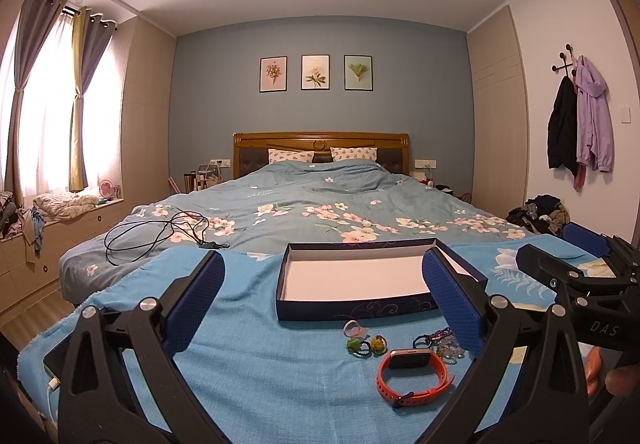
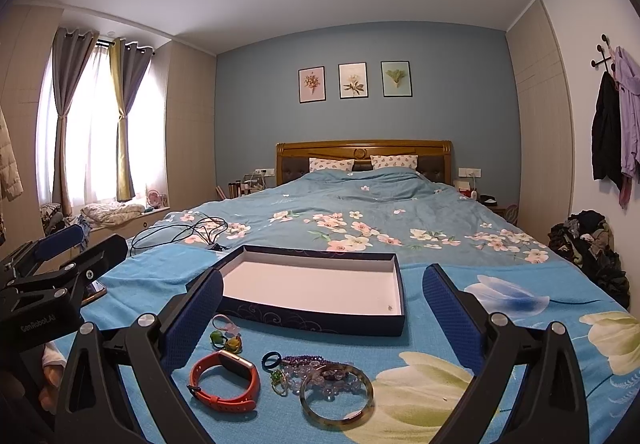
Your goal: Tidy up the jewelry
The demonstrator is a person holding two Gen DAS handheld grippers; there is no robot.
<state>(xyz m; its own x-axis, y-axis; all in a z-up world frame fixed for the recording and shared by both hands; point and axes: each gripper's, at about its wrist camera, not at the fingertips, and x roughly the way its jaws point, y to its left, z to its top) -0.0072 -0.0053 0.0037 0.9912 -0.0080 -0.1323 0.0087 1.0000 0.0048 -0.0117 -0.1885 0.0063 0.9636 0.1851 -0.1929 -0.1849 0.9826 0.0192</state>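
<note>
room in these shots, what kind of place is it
A home bedroom, most likely. A made bed with a wooden headboard and pillows fills the room, curtains hang at the window, and coats hang on a wall rack. The jewelry and open box lie on a blue blanket at the bed's foot.

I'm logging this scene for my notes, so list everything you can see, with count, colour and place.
shallow open cardboard box: one, navy outside, white inside, empty, on the blue blanket
orange-strapped smartwatch: one, nearest the box's left corner
greenish translucent bangle: one, right of the watch
dark blue ring: one, between watch and bangle
purple and clear bead bracelets: a tangled heap, count unclear
small green, yellow and pink trinkets: several, before the box
black cable: one, on the floral duvet
left claw: open
right claw: open
</note>
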